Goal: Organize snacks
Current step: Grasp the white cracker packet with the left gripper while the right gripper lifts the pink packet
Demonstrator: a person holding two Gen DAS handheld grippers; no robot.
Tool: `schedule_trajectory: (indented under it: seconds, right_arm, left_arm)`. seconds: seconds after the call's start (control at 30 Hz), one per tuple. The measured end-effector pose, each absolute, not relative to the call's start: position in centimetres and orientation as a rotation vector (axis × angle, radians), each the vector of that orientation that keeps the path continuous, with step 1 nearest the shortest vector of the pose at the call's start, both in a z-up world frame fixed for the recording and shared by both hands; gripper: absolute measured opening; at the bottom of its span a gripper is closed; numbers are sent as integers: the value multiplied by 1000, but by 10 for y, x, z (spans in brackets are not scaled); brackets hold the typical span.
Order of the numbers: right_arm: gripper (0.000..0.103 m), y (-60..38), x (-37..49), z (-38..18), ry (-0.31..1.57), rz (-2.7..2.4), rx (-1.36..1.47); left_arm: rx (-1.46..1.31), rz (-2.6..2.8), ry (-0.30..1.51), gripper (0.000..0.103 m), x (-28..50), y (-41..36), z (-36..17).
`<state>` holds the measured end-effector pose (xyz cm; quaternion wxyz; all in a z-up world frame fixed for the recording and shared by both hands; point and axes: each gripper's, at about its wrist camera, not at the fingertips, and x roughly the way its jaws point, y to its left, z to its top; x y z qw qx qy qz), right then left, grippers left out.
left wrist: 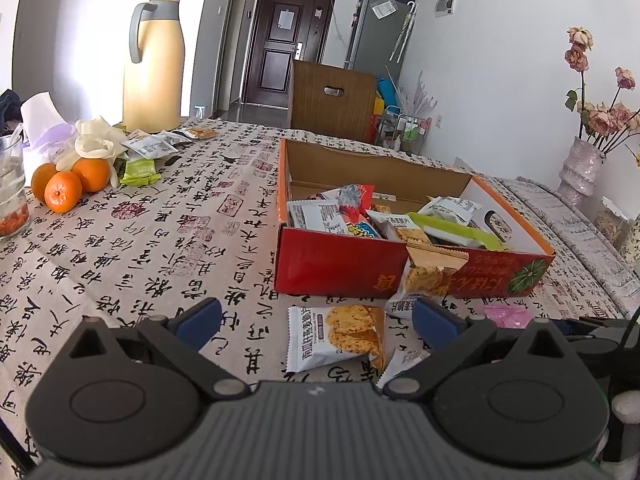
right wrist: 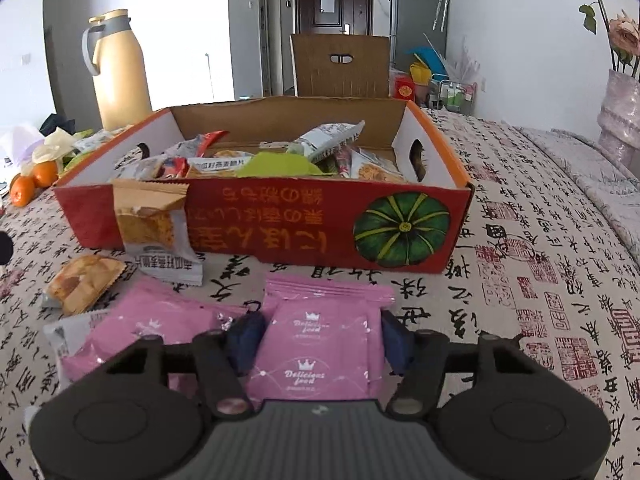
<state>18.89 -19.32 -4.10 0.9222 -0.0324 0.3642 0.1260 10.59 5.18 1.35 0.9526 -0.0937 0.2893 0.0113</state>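
A red cardboard box (right wrist: 280, 216) with a green pumpkin picture stands on the table (right wrist: 540, 280), which has a cloth with printed calligraphy. The box is open on top and holds many snack packets. 1 orange cracker packet (right wrist: 150, 220) hangs over its front wall and reaches the cloth. Behind the box, to the left, stand a cream thermos jug (left wrist: 154, 64), 3 oranges (left wrist: 66, 184), a glass (left wrist: 12, 188) and some loose small packets. A vase with dry roses (left wrist: 584, 160) stands far right.

In front of the box lie another cracker packet (left wrist: 340, 336) and 2 pink packets. The right gripper (right wrist: 320, 340) points down at the nearer pink snack packet (right wrist: 320, 344); its blue pads sit on both sides of the packet and appear to press its edges. The second pink packet (right wrist: 144, 328) lies just beside it on the left.

The left gripper (left wrist: 316, 320) hovers low over the cloth, fingers spread wide, with the cracker packet lying between them, not touched.
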Motion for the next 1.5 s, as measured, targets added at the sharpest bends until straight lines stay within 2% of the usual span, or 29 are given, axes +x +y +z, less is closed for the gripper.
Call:
schedule_trajectory:
  seconds: [0.63,1.27,1.37,1.5]
  right_arm:
    - [60,-224,152,-24,599,167,66]
    - [60,-253,123,-23,539,106,139]
    - [60,-254,123,-23,540,105,145]
    - [60,-254,123,-23,539,102,147]
  left_arm:
    - [-189,35,616,103,116,53,8]
    - [-112,80,781,103,166,22,-19]
    - [-119,96,796,101,168,21,-23]
    - [-127,118,819,90,171,21,-29]
